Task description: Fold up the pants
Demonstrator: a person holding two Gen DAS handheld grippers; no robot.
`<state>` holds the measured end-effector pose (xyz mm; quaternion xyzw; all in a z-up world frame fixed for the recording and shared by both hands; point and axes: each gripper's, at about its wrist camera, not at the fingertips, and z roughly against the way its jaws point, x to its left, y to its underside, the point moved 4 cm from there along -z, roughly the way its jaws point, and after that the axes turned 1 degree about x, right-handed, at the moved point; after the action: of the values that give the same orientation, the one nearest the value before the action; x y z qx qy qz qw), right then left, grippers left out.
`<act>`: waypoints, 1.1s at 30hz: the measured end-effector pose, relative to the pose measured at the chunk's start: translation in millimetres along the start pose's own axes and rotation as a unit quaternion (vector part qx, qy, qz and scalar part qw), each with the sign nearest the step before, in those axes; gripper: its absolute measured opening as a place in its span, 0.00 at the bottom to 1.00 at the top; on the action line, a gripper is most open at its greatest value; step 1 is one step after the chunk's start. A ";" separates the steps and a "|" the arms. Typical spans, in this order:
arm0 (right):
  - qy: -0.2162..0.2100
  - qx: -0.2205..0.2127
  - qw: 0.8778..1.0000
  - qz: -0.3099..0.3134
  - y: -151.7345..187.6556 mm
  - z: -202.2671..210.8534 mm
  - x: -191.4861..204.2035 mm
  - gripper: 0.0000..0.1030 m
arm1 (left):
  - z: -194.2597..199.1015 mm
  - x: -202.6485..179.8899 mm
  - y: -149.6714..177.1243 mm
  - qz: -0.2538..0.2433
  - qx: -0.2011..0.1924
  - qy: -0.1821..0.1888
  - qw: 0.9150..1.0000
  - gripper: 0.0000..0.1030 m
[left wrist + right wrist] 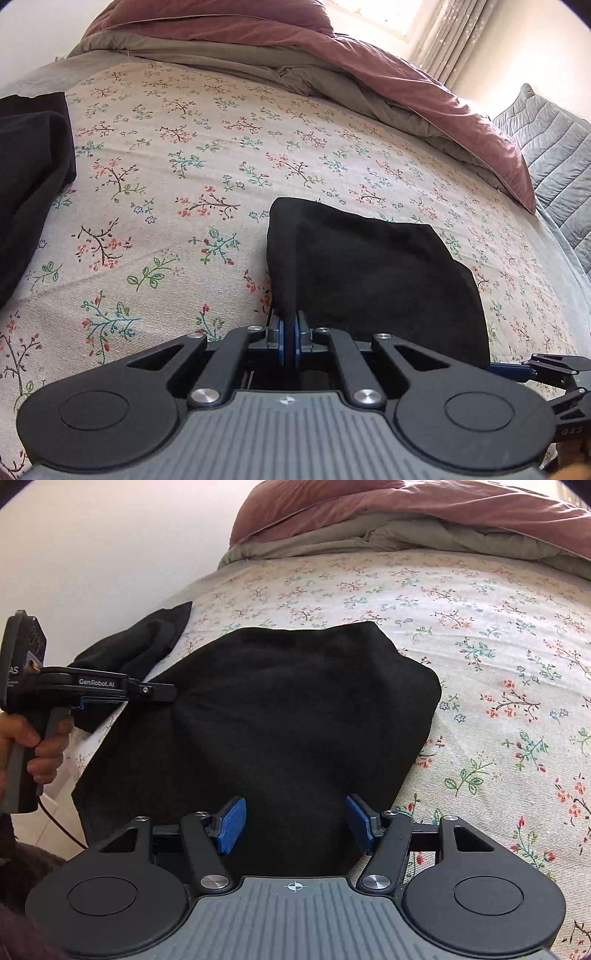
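Black fabric pants [280, 716] at the flowered bedsheet's [461, 635] near edge, pinched in left gripper [290, 332]; right gripper [293, 821] spread, unclenched

Both wrist cameras look forward and steeply down past their own fingers, close over the floral bedsheet [177, 155]; both views share the black pants [280, 709] just ahead.

A bed fills most of both views, covered by a cream bedsheet printed with small floral sprigs [221, 155]. A rumpled dusty-pink duvet with a grey-green underside [369, 62] lies bunched along the far edge. A plain white wall [110, 535] stands behind the bed. Daylight enters through a window [373, 14] flanked by a pale patterned curtain [454, 37]. A grey quilted cover [554, 140] lies beside the bed.
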<state>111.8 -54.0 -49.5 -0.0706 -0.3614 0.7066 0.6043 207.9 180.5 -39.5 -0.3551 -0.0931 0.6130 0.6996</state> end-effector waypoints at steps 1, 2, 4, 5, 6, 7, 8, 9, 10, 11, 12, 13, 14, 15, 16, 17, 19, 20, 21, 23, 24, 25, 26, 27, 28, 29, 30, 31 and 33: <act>-0.001 0.000 1.000 0.000 -0.5 1.0 -0.6 0.60 | -1.8 2.6 0.1 0.002 -0.002 0.008 1.000 0.22; -0.003 -0.001 1.000 -0.002 -0.1 3.3 -2.8 0.62 | -2.3 7.1 -0.3 0.008 -0.002 0.020 1.000 0.27; -0.005 -0.002 1.000 -0.014 -0.7 8.5 -10.5 0.65 | -1.6 18.2 -1.4 0.033 -0.003 0.036 0.999 0.59; -0.005 -0.002 1.000 -0.023 -1.1 9.7 -15.3 0.66 | -2.3 23.4 -1.8 0.045 0.001 0.049 0.998 0.65; -0.004 -0.001 0.999 -0.033 -0.9 11.2 -21.0 0.67 | -4.2 29.6 -1.7 0.063 0.007 0.062 0.996 0.69; -0.003 -0.001 0.999 -0.044 -1.4 11.6 -26.5 0.67 | -6.9 34.5 -1.9 0.078 0.015 0.072 0.994 0.69; -0.004 0.001 0.998 -0.057 -3.8 8.8 -31.4 0.67 | -10.5 37.7 -1.7 0.090 0.026 0.084 0.992 0.69; -0.006 0.003 0.997 -0.071 -3.6 8.0 -37.4 0.67 | -15.3 40.5 -1.1 0.103 0.039 0.102 0.989 0.69; -0.010 0.007 0.996 -0.093 -1.6 6.9 -45.0 0.67 | -18.7 41.8 -0.8 0.112 0.048 0.118 0.986 0.69; -0.017 0.011 0.994 -0.111 1.0 5.3 -51.2 0.67 | -23.0 43.0 -1.0 0.121 0.057 0.141 0.981 0.69; -0.027 0.012 0.991 -0.127 2.2 3.2 -56.7 0.67 | -26.9 43.9 -1.5 0.130 0.064 0.158 0.977 0.69; -0.036 0.009 0.989 -0.141 2.1 1.7 -61.0 0.67 | -30.4 44.8 -2.3 0.138 0.070 0.173 0.973 0.69; -0.046 0.004 0.987 -0.155 1.0 0.6 -64.9 0.68 | -33.4 45.8 -2.9 0.146 0.074 0.185 0.969 0.69; -0.056 0.002 0.984 -0.167 0.2 -0.4 -68.1 0.68 | -37.0 47.3 -2.9 0.159 0.079 0.198 0.964 0.68; -0.068 -0.002 0.980 -0.189 -1.0 -3.1 -71.8 0.68 | -39.8 48.9 -2.6 0.170 0.082 0.206 0.960 0.64; -0.080 -0.005 0.975 -0.207 -1.4 -5.2 -76.3 0.68 | -42.4 49.8 -2.2 0.178 0.085 0.212 0.957 0.61; -0.102 -0.014 0.965 -0.243 -2.5 -9.9 -85.3 0.66 | -47.7 49.2 -0.4 0.191 0.090 0.227 0.951 0.56; -0.113 -0.017 0.959 -0.261 -3.2 -13.3 -89.0 0.63 | -49.8 47.8 0.4 0.195 0.091 0.234 0.948 0.56; -0.124 -0.019 0.953 -0.277 -3.8 -16.9 -92.6 0.61 | -51.5 45.7 1.0 0.196 0.092 0.240 0.946 0.54; -0.137 -0.022 0.944 -0.298 -4.7 -24.4 -96.4 0.52 | -54.2 40.0 3.1 0.200 0.092 0.248 0.943 0.52; -0.140 -0.024 0.942 -0.303 -5.9 -28.1 -96.6 0.51 | -55.8 36.8 4.1 0.203 0.092 0.251 0.942 0.51; -0.141 -0.027 0.941 -0.306 -7.2 -30.8 -96.3 0.49 | -56.0 34.5 4.3 0.204 0.091 0.252 0.942 0.50; -0.142 -0.029 0.940 -0.308 -8.5 -32.9 -95.7 0.48 | -56.4 32.6 4.6 0.204 0.090 0.253 0.941 0.49; -0.143 -0.033 0.939 -0.310 -10.0 -34.1 -94.5 0.48 | -57.2 30.9 4.8 0.205 0.092 0.254 0.941 0.46; -0.143 -0.035 0.939 -0.310 -10.9 -35.3 -93.4 0.47 | -58.2 27.0 6.4 0.206 0.093 0.255 0.940 0.42; -0.138 -0.036 0.940 -0.310 -9.6 -37.1 -93.4 0.38 | -58.6 24.9 7.2 0.207 0.093 0.257 0.939 0.41; -0.128 -0.036 0.941 -0.311 -9.2 -38.7 -93.9 0.30 | -58.3 23.6 7.6 0.207 0.092 0.259 0.939 0.39; -0.126 -0.036 0.940 -0.314 -8.3 -38.7 -94.1 0.19 | -58.3 20.7 7.8 0.208 0.089 0.262 0.938 0.37; -0.127 -0.041 0.937 -0.323 -7.6 -33.9 -95.9 0.15 | -55.7 20.9 3.7 0.212 0.087 0.268 0.936 0.37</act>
<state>161.0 -126.3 -102.0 0.1158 -0.4669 0.4610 0.7457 241.2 178.5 -88.8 -0.4554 0.2293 0.6349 0.5805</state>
